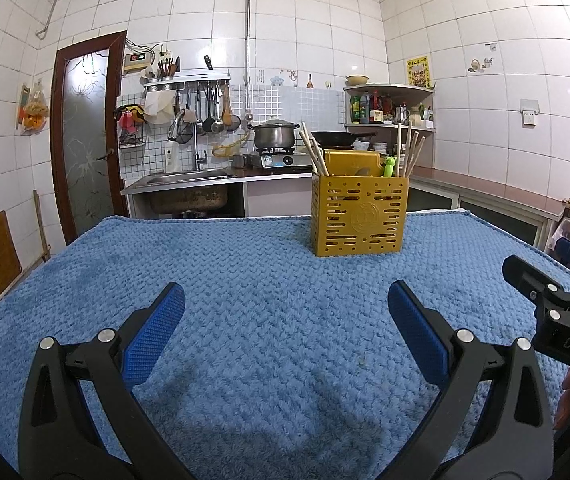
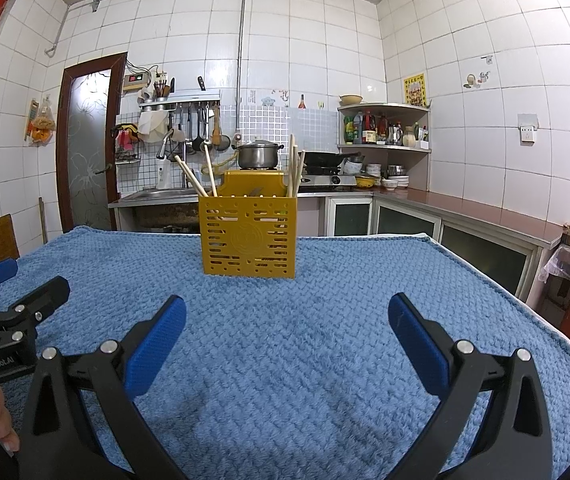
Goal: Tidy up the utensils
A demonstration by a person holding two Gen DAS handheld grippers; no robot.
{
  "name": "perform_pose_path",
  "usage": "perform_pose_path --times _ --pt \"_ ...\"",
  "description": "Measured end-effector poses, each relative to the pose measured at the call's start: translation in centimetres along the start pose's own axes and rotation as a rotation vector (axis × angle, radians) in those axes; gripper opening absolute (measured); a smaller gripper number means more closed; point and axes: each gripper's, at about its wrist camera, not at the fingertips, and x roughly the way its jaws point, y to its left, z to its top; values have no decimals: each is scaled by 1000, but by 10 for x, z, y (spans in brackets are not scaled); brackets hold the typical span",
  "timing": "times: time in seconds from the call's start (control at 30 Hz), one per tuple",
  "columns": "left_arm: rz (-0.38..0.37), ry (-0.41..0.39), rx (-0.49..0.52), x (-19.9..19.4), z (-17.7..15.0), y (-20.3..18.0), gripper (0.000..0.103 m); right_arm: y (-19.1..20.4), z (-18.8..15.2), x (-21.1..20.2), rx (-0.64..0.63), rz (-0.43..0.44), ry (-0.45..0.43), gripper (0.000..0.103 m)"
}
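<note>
L gripper (image 1: 286, 308) wide open, nothing btwn the blue pads, hovering low over the blue towel (image 1: 245, 280) that covers the table. R gripper (image 2: 287, 312) same: jaws spread wide, empty, also low over the towel. Each one shows at the edge of the other's view, so they sit side by side, near edge of table.

Towel surface btwn grippers and holder: no loose utensils visible in either view.

Further back, yellow slotted utensil holder (image 2: 249, 236) stands upright on the towel, well apart from both grippers. Wooden chopsticks (image 2: 195, 178) stick out at the left and right sides, approx 6 in all; small green item (image 1: 389, 166) pokes up at right side, can't tell what it is.

Judgement: looks done or nearly done, all visible utensils already in holder, nothing left to grab as far as views show. Could also be pre-start; can't tell.
</note>
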Motion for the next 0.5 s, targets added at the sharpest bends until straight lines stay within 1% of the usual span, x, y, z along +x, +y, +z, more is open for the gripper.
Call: perform_pose_path --times 0.5 --pt "2 1 0 -2 -3 1 98 0 2 -1 -1 -1 -1 99"
